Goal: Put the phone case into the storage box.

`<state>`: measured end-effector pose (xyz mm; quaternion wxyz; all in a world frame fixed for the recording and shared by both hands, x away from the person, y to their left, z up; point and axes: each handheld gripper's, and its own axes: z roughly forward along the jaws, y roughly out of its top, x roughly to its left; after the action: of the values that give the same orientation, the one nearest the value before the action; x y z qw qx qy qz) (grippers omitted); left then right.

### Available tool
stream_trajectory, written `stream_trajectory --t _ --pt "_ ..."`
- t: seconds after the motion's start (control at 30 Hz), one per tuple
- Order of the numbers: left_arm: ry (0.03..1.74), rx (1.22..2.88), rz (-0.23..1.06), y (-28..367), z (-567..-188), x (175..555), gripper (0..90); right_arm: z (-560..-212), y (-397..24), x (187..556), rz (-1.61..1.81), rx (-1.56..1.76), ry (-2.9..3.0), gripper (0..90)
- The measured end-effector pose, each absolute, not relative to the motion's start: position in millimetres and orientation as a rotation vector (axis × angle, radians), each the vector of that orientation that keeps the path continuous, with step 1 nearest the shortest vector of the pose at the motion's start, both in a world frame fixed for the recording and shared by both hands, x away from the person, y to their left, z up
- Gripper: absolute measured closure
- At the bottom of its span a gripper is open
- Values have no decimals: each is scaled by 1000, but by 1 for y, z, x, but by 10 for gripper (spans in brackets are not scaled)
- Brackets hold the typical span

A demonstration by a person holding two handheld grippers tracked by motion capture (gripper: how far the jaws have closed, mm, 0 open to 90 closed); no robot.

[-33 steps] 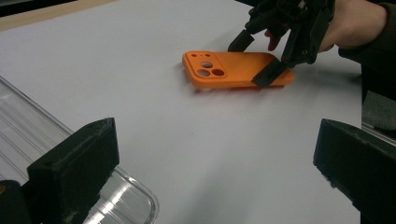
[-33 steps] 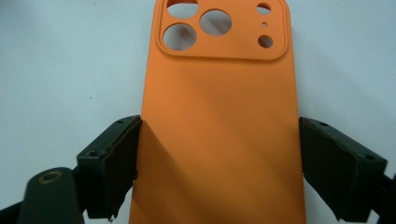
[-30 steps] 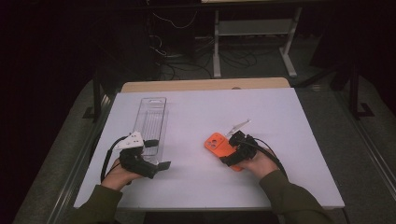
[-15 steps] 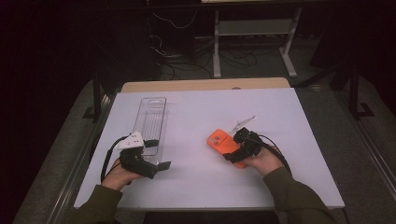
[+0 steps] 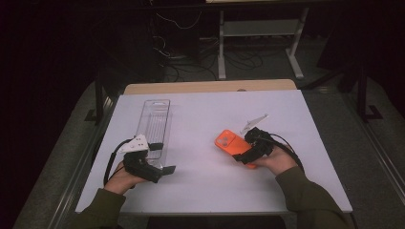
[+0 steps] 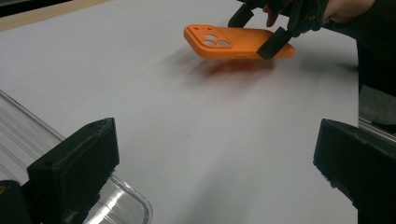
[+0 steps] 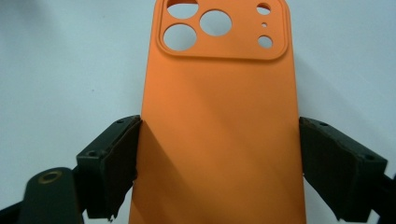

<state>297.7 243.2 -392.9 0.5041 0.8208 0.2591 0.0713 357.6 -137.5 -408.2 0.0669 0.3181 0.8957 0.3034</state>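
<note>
The orange phone case was off the white worktop, back side up with the camera cutouts pointing away, pinched across its width by the right gripper fingers. Well off to the left, the left gripper sat with fingers spread wide and nothing between them, right beside the near end of a clear plastic tray.

High view looks down over my table; my gripper views sit close, sharing the orange phone case.
</note>
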Motion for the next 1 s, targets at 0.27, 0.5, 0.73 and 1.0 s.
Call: stream_trajectory --t 0.27,0.5,0.73,1.0 --pt "572 2016 163 235 -389 300 0 -407 -140 361 945 875 2752 151" --pt "529 2042 147 222 -386 304 0 -407 -140 365 922 718 2799 151" --pt "486 2055 147 207 -380 309 0 -404 -139 367 934 613 2837 151" --pt "471 2051 134 199 -375 314 0 -401 -141 369 967 533 2863 151"
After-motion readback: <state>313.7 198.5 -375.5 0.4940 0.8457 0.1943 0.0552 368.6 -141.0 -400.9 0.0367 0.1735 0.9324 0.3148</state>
